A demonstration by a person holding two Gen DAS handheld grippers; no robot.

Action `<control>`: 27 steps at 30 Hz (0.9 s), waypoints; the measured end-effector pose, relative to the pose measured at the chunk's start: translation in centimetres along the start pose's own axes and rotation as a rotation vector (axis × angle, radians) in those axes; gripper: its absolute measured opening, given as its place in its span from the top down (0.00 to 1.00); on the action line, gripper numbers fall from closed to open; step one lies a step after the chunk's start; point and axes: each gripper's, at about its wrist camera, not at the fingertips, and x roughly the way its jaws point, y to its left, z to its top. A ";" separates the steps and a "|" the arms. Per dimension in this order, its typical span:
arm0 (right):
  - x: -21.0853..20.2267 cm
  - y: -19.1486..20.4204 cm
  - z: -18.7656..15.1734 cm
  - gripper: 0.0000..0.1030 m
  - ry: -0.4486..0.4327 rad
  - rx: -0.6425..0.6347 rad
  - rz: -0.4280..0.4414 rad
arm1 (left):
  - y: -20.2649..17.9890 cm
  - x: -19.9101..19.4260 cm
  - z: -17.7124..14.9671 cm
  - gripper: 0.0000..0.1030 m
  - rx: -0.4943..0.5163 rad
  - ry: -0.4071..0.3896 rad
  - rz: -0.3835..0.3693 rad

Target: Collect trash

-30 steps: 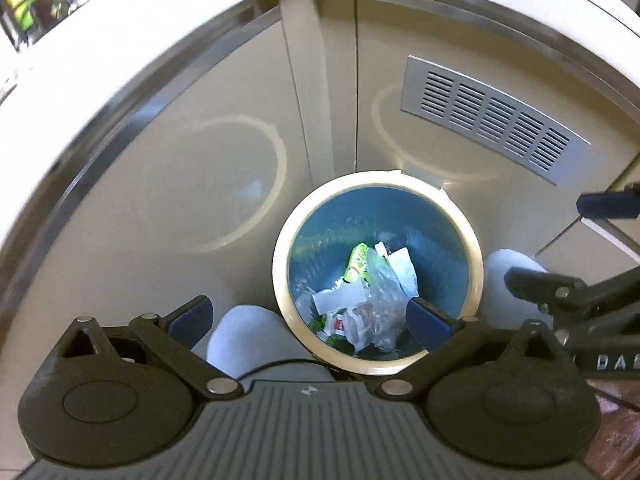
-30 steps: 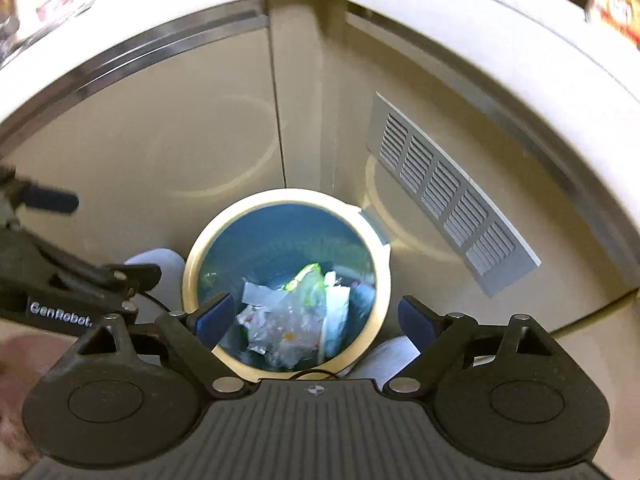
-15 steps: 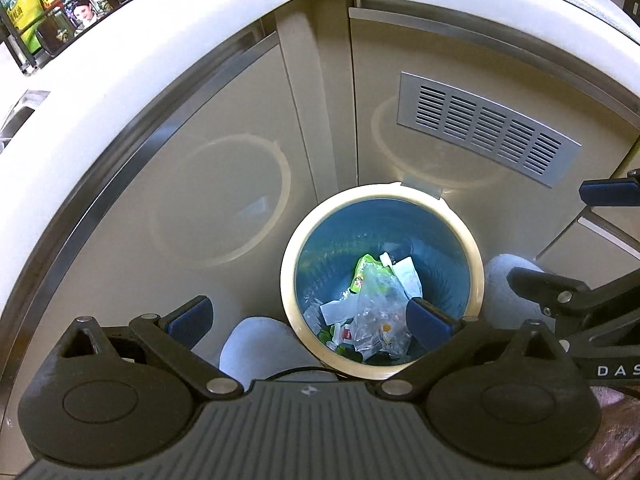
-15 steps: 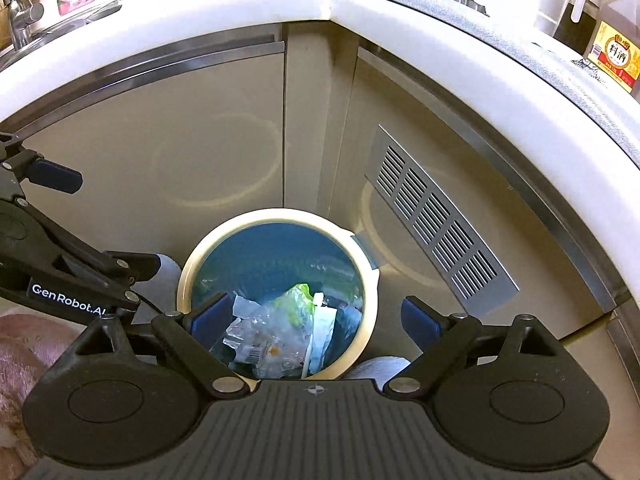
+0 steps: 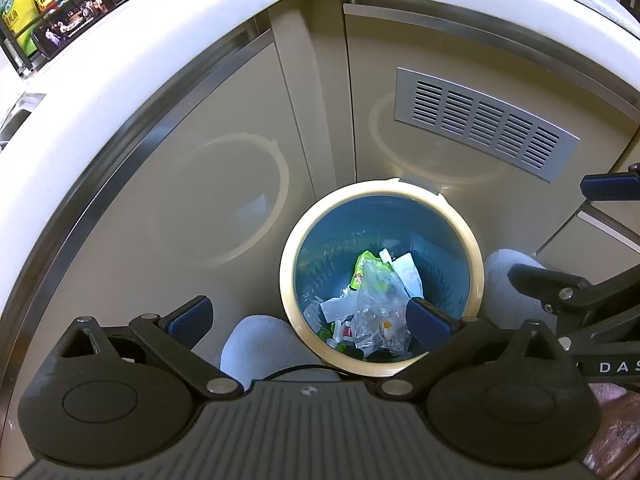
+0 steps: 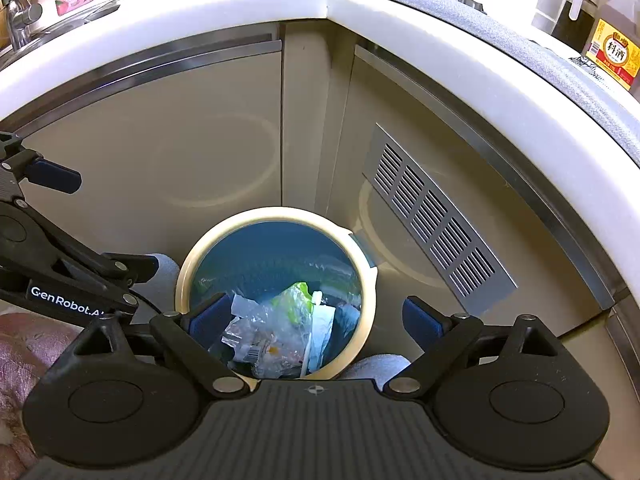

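Hovering wide open and empty, both the left tongs [image 5: 308,318] and right tongs [image 6: 316,314] should clear the bin [image 5: 474,248] rim (wrappers [image 5: 380,300] already inside) before seeking more trash.

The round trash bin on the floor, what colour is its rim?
Cream, around a blue liner: the round trash bin's rim shows best from the left wrist.

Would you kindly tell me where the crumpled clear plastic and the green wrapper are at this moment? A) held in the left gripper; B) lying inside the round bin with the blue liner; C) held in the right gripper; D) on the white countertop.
B: the clear plastic and green wrapper lie inside the bin, while the left gripper and right gripper are both open and empty above it.
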 end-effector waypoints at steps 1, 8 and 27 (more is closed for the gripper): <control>0.0 0.0 0.0 0.09 0.001 0.000 0.000 | 0.0 0.0 0.0 0.00 0.000 -0.001 0.000; 0.2 0.2 0.0 0.08 0.004 -0.007 -0.002 | 0.0 0.1 -0.1 0.00 0.000 0.003 -0.002; 1.0 0.3 0.1 0.07 0.023 -0.005 0.005 | 0.2 0.6 -0.5 0.00 -0.005 0.017 -0.004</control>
